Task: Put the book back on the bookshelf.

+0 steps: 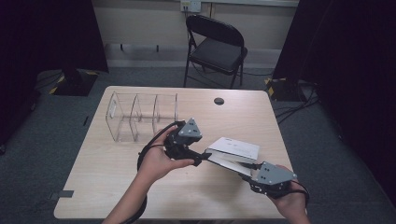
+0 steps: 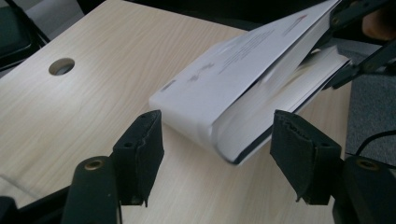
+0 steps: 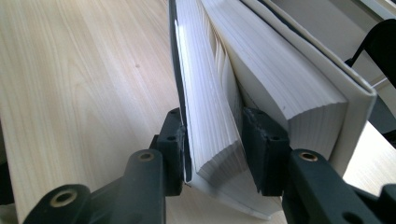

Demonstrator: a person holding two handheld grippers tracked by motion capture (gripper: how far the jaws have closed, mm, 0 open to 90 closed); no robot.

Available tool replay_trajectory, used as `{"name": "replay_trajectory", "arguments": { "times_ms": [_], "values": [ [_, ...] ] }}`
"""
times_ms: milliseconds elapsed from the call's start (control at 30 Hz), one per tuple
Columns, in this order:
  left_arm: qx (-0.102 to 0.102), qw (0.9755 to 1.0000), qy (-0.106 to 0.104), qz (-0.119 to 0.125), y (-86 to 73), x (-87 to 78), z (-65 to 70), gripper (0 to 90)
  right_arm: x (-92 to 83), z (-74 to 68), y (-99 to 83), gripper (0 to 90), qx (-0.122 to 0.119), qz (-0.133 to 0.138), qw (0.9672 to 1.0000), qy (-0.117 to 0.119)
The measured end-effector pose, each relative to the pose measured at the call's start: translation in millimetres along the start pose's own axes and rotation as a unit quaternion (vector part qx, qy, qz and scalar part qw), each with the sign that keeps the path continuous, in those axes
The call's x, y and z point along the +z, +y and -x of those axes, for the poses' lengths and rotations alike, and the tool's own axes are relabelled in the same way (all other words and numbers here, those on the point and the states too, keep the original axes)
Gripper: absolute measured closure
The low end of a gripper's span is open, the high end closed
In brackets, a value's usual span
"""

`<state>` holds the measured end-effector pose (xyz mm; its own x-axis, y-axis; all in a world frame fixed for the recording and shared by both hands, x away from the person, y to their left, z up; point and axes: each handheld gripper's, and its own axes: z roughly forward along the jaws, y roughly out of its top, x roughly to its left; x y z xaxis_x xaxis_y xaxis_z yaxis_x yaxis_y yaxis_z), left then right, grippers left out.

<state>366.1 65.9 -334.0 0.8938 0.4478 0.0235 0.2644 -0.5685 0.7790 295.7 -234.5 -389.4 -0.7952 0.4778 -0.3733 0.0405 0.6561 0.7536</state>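
In the right gripper view, right gripper [image 3: 215,144] jaws clamped on book [image 3: 261,79] pages; left gripper [image 2: 217,154] jaws apart.

The white book [image 2: 233,70] carries printed lines on its cover, but they are too blurred to read. A red mark near its far corner is equally illegible.

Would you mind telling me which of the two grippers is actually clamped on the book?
The right gripper, at the book's near edge: its pads pinch a wad of pages. The left gripper stands open, its pads apart from the book's corner.
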Motion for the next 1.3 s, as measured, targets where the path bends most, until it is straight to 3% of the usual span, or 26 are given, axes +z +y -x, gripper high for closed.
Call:
{"name": "replay_trajectory", "arguments": {
  "times_ms": [133,233,367,400,600,967,1133,1300],
  "values": [
    [-0.009,0.9999,0.000,-0.010,-17.0,4.4,-3.4,29.8,-3.7,3.9,1.9,62.6,0.007,0.005,0.9999,0.009],
    [-0.021,0.9997,-0.008,-0.003,-31.9,11.7,-5.9,29.8,-8.2,8.4,4.1,63.7,0.014,0.008,0.9998,0.014],
    [-0.030,0.9990,-0.004,-0.031,-54.6,25.3,-9.8,28.7,-10.7,13.3,6.2,64.5,0.018,0.007,0.9996,0.020],
    [-0.043,0.9985,-0.006,-0.032,-66.5,31.7,-12.6,28.7,-11.0,13.8,6.9,64.7,0.017,0.006,0.9996,0.021],
    [-0.061,0.9967,0.002,-0.054,-93.9,44.5,-18.3,28.5,-13.9,18.0,13.6,66.4,0.013,-0.004,0.9996,0.026],
    [-0.078,0.9946,0.002,-0.068,-116.4,61.1,-20.7,28.7,-19.1,28.0,27.1,70.2,0.006,-0.018,0.9992,0.035],
    [-0.079,0.9949,0.002,-0.062,-123.0,69.3,-16.5,28.3,-22.3,36.4,31.7,70.7,0.023,-0.024,0.9982,0.049],
    [-0.081,0.9941,0.008,-0.072,-134.6,78.8,-13.4,28.0,-22.3,44.9,34.2,70.5,0.038,-0.036,0.9968,0.060]
  ]
}}
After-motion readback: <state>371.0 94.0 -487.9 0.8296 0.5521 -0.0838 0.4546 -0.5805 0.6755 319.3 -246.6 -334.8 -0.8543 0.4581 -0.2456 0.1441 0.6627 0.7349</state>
